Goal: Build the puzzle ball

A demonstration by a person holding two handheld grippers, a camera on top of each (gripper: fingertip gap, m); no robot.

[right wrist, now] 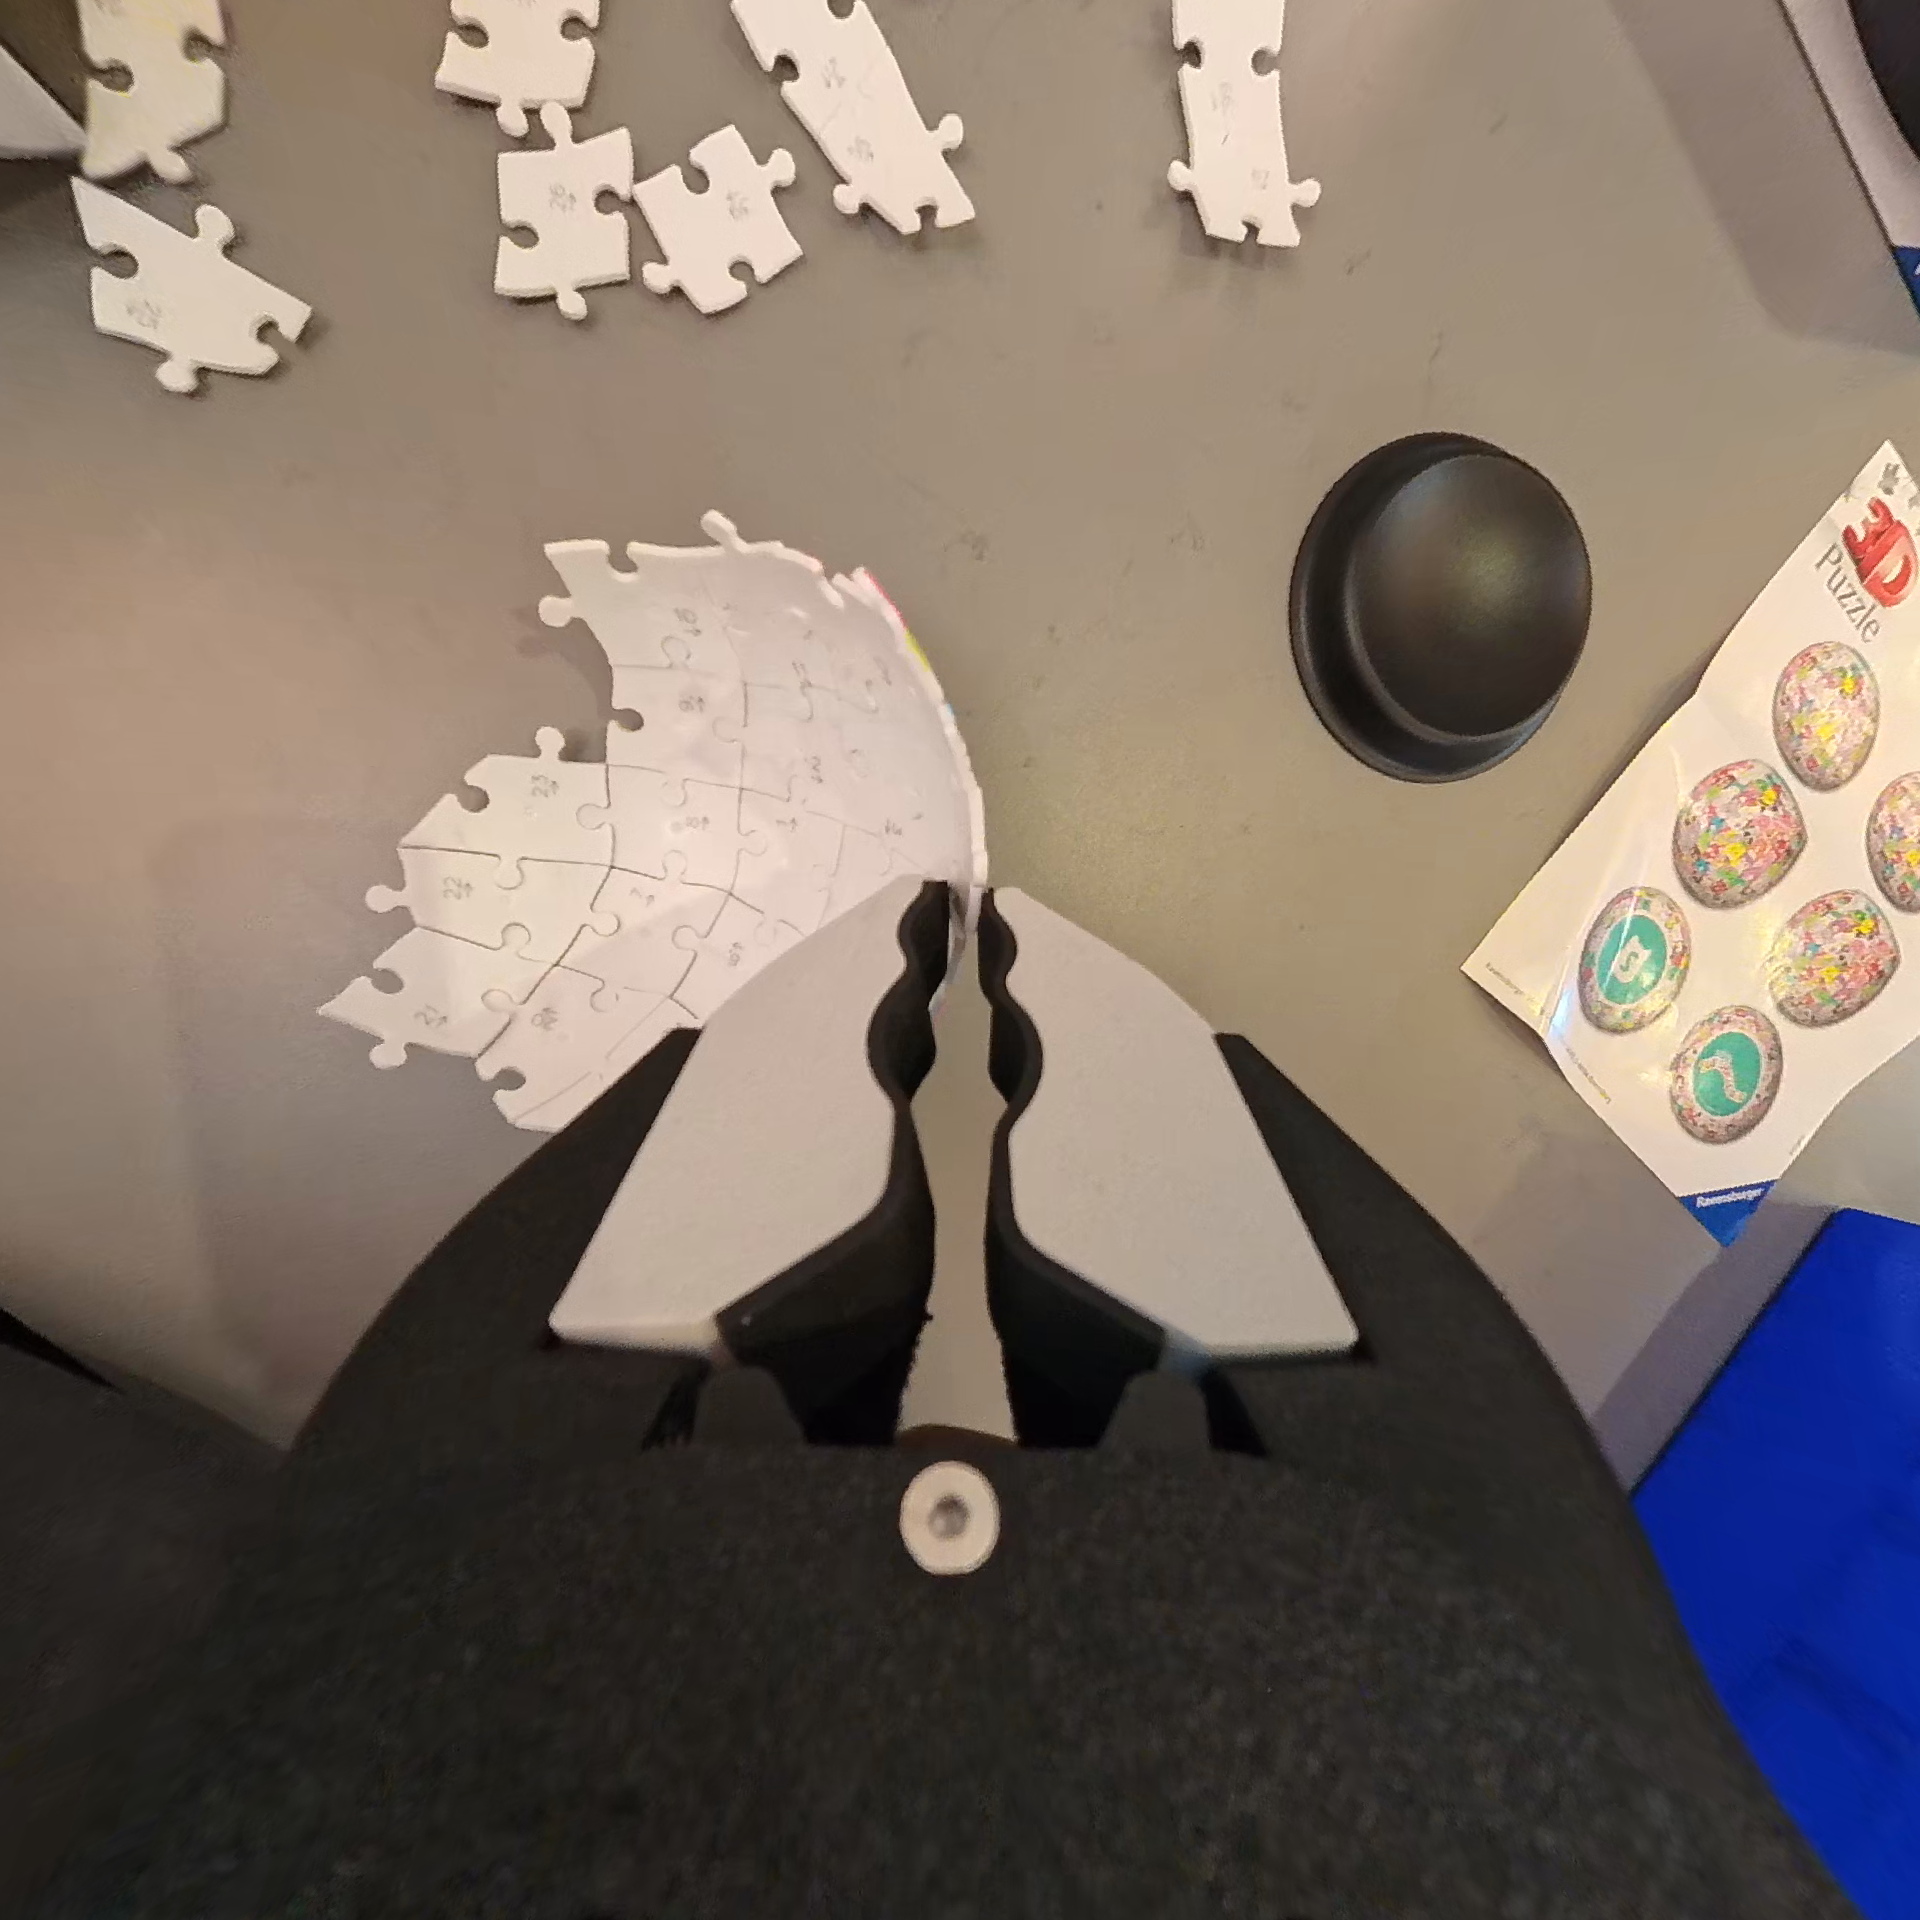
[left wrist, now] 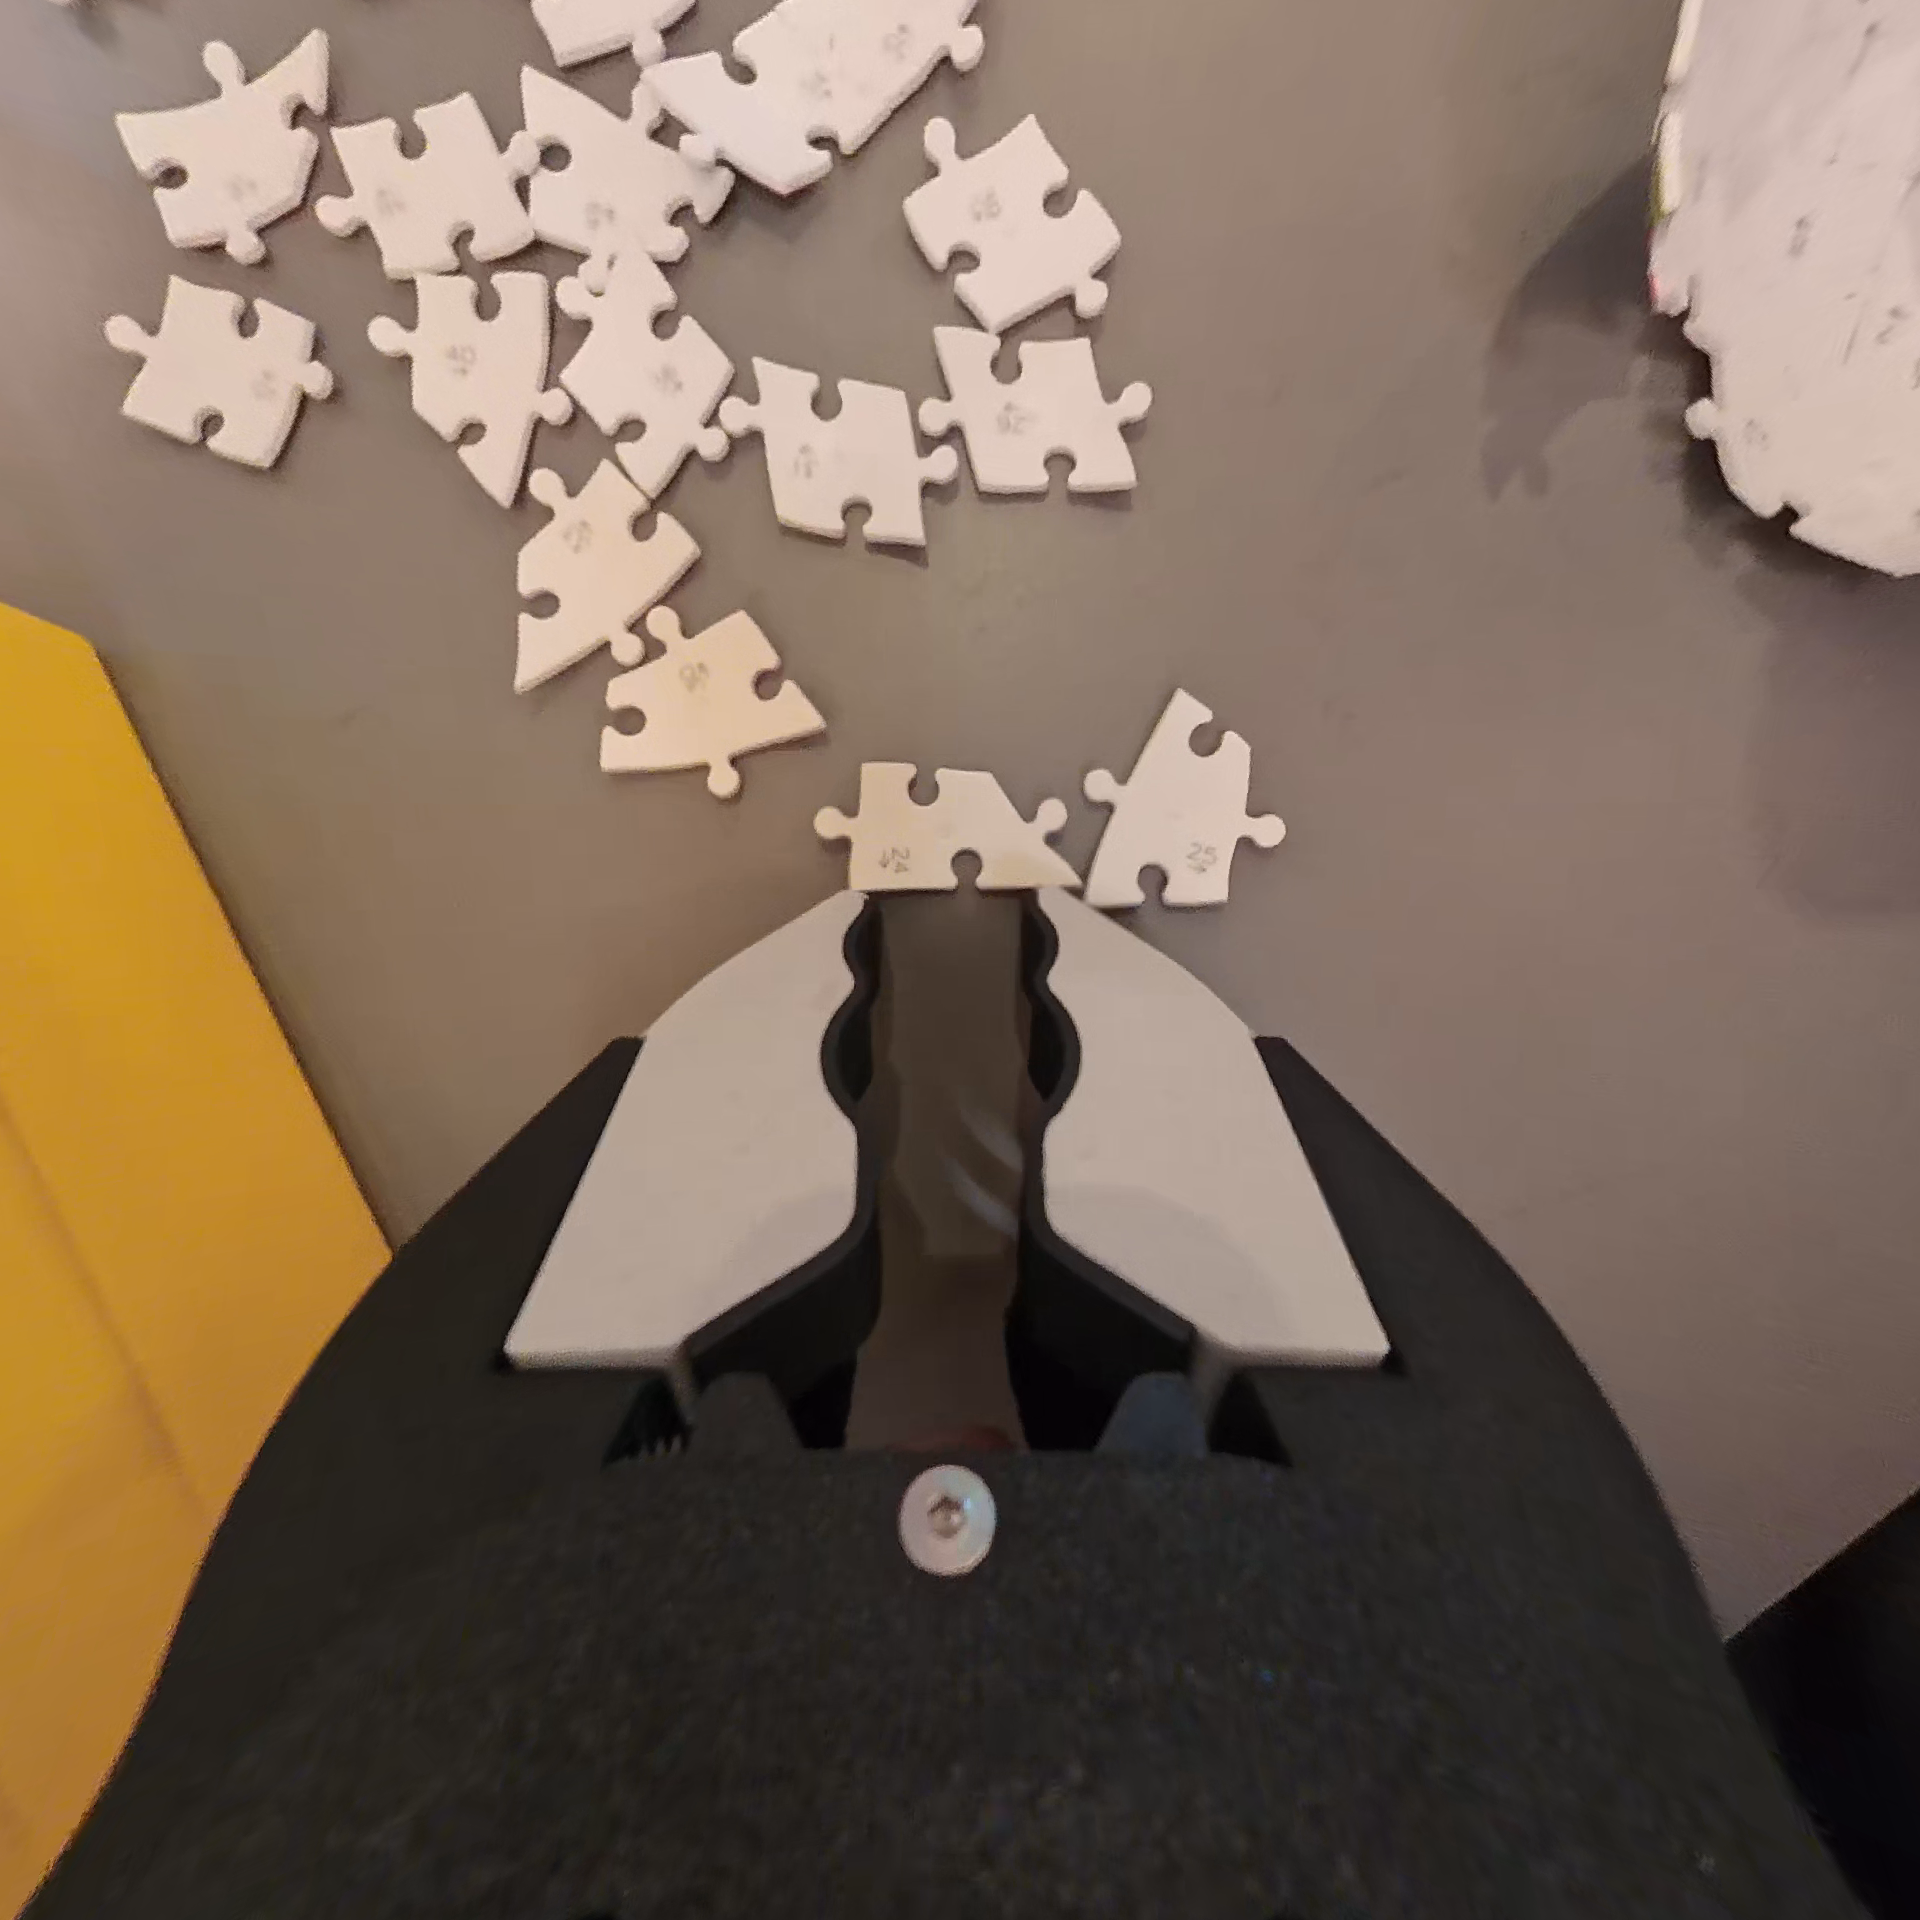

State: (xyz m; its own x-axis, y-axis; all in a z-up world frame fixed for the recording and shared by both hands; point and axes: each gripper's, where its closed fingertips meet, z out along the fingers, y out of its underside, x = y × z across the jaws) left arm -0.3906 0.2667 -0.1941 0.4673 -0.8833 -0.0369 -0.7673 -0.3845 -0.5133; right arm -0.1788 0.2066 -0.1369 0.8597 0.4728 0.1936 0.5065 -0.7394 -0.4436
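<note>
Black gripper housing filled the bottom of both wrist views. Left gripper [left wrist: 948,914]: fingers stood apart, tips level with the near edge of a white puzzle piece [left wrist: 940,836] at frame centre; whether the tips touched it could not be told, and nothing sat between them. A second loose piece [left wrist: 1179,821] lay just beside it to the right, and a scatter of loose pieces [left wrist: 582,312] filled the upper left on the grey table [left wrist: 1351,675].

Right gripper [right wrist: 964,896]: fingers nearly together, pinching the rim of the half-built puzzle ball shell [right wrist: 717,821], which lay left of centre, white inside facing up. A black stand [right wrist: 1439,608] sat right of centre, a printed leaflet [right wrist: 1745,894] at the right edge.

Risks, as judged:
- The piece lies flat, so closing on it could skid it forward into its neighbour rather than lift it.
- The shell is held at one thin edge only. Pressing a new piece in could flex it and pop joints already made.
- A hard pinch might bend the rim or let the shell pivot.
</note>
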